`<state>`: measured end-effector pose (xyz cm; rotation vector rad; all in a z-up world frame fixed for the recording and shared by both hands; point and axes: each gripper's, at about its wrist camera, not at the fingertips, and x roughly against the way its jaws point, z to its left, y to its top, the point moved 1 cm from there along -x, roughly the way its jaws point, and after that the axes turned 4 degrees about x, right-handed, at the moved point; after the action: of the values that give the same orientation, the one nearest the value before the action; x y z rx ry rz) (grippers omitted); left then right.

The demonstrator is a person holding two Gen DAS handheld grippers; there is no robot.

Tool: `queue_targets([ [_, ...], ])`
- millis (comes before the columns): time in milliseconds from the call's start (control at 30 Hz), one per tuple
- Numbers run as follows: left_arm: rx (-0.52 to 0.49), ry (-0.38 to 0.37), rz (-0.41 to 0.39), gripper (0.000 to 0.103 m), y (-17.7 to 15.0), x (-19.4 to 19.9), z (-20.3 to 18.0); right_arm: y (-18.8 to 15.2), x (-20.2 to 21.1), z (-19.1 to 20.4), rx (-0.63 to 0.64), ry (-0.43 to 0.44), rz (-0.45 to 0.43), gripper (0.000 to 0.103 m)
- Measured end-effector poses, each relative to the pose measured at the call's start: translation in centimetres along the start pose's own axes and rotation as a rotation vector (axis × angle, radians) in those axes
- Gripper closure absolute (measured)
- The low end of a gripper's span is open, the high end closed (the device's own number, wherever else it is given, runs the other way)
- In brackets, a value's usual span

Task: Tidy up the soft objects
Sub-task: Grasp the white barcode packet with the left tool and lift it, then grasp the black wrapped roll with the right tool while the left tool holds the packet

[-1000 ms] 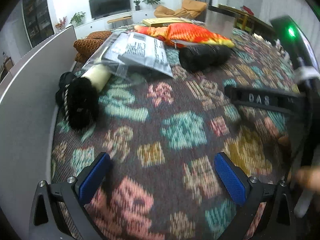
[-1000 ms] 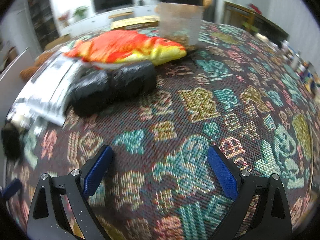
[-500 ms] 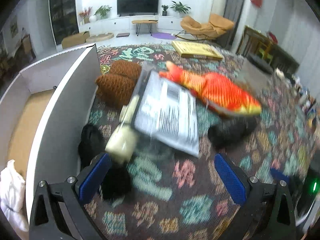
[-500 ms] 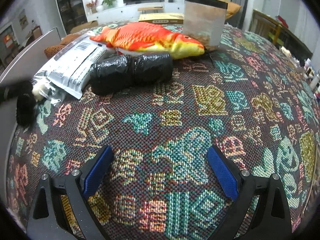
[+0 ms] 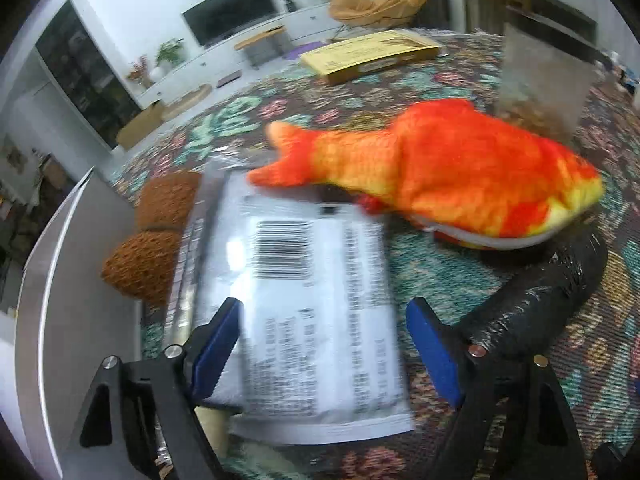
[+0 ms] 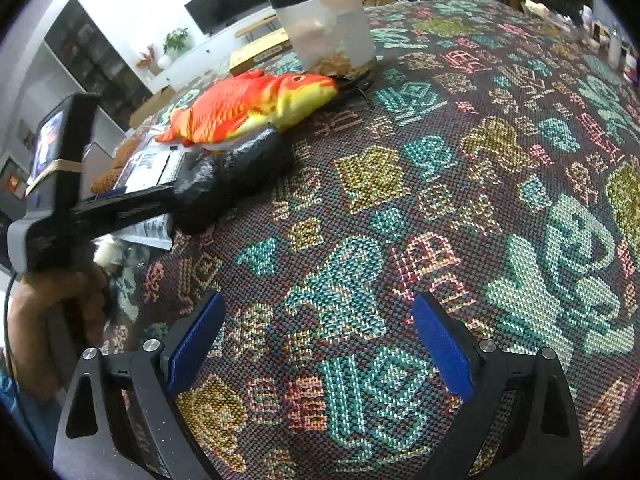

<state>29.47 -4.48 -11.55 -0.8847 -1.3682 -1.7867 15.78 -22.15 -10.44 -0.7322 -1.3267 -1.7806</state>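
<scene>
In the left wrist view my left gripper [image 5: 324,308] hangs over a grey plastic mailer bag [image 5: 304,296] with a barcode label. Its jaws are closing, with the bag lying between the blue pads [image 5: 218,344]; I see no firm pinch on it. Beyond the bag lie an orange and yellow plush fish [image 5: 440,176], a black wrapped roll [image 5: 540,300] and two brown knitted pieces [image 5: 148,256]. My right gripper [image 6: 320,312] stands open over bare patterned cloth, nothing between its fingers. From there the fish [image 6: 248,108], the roll [image 6: 236,176] and the bag [image 6: 148,164] lie far left.
A grey bin wall [image 5: 72,300] runs along the left edge of the table. A clear tub with a black lid [image 6: 328,28] stands behind the fish, and a flat yellow box [image 5: 372,56] lies further back. A hand [image 6: 52,312] grips the left tool's handle.
The left gripper has swung from beside the bin to over the grey bag, and its jaws have narrowed. The right view has turned; the left tool and hand now show at its left edge.
</scene>
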Motion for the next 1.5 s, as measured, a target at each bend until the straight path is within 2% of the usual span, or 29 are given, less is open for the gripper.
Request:
queue_targets([
  [33,-0.028,0.017,0.01,0.025,-0.2,-0.1,-0.3,0.0,0.0,0.1,0.006,-0.005,0.0,0.007],
  [67,-0.057,0.049,0.001,0.036,-0.5,-0.1,-0.5,0.0,-0.1,0.1,0.01,-0.01,-0.001,0.007],
  [133,-0.079,0.046,-0.026,0.042,-1.6,0.8,-0.2,0.0,0.0,0.0,0.011,-0.014,-0.003,0.007],
  [233,-0.025,-0.03,-0.043,0.044,-4.6,3.5,1.1,0.0,0.2,-0.5,-0.003,-0.021,-0.007,0.007],
  [333,0.05,-0.12,-0.034,0.043,-9.4,6.8,2.0,-0.1,0.2,-1.1,-0.011,-0.03,-0.006,0.007],
  [467,0.095,-0.204,-0.033,0.043,-14.9,9.3,1.8,-0.4,-0.4,0.3,0.083,-0.112,0.0,0.007],
  [567,0.102,-0.201,-0.052,0.037,-16.5,8.9,1.6,-1.0,-1.1,1.6,0.184,-0.194,0.01,0.007],
  [633,0.099,-0.194,-0.04,0.023,-16.5,7.8,1.5,-1.5,-1.6,2.3,0.25,-0.246,0.008,0.007],
  [733,0.123,-0.194,-0.07,0.006,-16.5,7.0,2.0,-1.5,-1.4,1.9,0.223,-0.231,-0.001,0.006],
  [800,0.158,-0.211,-0.071,0.0,-16.7,6.4,2.7,-1.5,-1.5,1.9,0.23,-0.236,0.001,0.006],
  [1200,0.175,-0.203,-0.088,0.0,-16.6,6.0,2.6,-1.8,-1.3,2.1,0.214,-0.244,-0.032,0.005],
  [1300,0.175,-0.202,-0.087,0.0,-16.6,6.0,2.6,-1.1,-0.8,1.4,0.162,-0.206,-0.033,0.007],
  [1400,0.177,-0.201,-0.088,0.0,-16.8,6.2,2.6,0.0,0.2,0.1,0.002,-0.046,-0.082,0.007],
  [1433,0.178,-0.2,-0.088,0.0,-16.8,6.2,2.6,0.6,-0.1,-0.2,-0.067,0.042,-0.075,0.007],
  [1500,0.179,-0.199,-0.089,0.0,-16.8,6.2,2.6,1.6,-1.3,0.0,-0.154,0.134,-0.035,0.008],
])
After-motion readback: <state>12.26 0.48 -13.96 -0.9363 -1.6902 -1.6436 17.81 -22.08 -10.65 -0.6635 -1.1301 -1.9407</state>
